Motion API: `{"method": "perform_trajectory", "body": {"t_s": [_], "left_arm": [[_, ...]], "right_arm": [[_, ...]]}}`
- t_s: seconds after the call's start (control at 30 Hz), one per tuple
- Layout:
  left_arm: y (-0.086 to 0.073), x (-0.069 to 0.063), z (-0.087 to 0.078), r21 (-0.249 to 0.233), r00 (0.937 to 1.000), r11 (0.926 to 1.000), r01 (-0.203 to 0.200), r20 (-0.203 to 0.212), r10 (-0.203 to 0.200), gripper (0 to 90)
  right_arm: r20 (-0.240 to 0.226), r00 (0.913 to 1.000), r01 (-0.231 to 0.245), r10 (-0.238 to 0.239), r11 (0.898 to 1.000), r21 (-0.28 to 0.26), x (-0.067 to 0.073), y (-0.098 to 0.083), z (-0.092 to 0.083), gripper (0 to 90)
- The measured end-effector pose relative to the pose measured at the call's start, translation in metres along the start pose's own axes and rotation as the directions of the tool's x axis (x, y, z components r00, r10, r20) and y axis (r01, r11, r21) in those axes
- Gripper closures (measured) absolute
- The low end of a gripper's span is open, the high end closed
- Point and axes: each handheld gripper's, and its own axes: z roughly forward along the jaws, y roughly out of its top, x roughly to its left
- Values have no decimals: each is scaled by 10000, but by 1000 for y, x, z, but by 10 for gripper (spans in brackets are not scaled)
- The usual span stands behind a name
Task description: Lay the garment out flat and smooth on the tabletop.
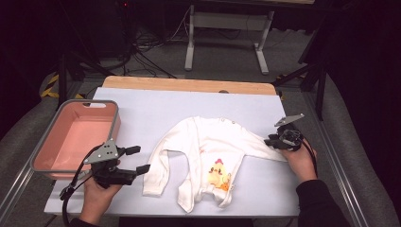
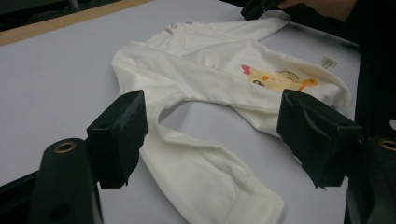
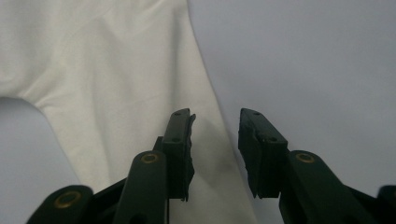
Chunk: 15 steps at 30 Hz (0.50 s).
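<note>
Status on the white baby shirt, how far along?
Done: shirt lies front up on the table, loosely spread. In hand: right gripper open over one sleeve's end, nothing gripped; left gripper open short of the other sleeve. Left: everything else; pink bin holds nothing.

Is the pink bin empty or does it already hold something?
Empty: the high view shows the pink bin with a bare floor; the white baby top lies on the table.

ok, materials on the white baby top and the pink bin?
Baby top: soft matte knit, likely cotton; it drapes and creases, with a printed chick on front. Pink bin: looks like moulded plastic, smooth with a slight sheen, grey rim and a handle cut-out.
</note>
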Motion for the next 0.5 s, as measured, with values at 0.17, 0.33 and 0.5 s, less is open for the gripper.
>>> {"method": "perform_trajectory", "body": {"t_s": [0.17,0.33,0.5], "left_arm": [[-3,0,-7,-113,9998,9998,179,-89,-180,251],[-4,0,-8,-105,9998,9998,179,-92,-180,251],[-3,1,-6,-120,9998,9997,195,-50,-196,251]], "right_arm": [[-945,9954,-137,151,9998,158,-5,0,5,869],[-669,9977,85,-61,9993,364,-3,5,4,881],[89,10000,20,-19,9999,-159,-11,12,-11,884]]}}
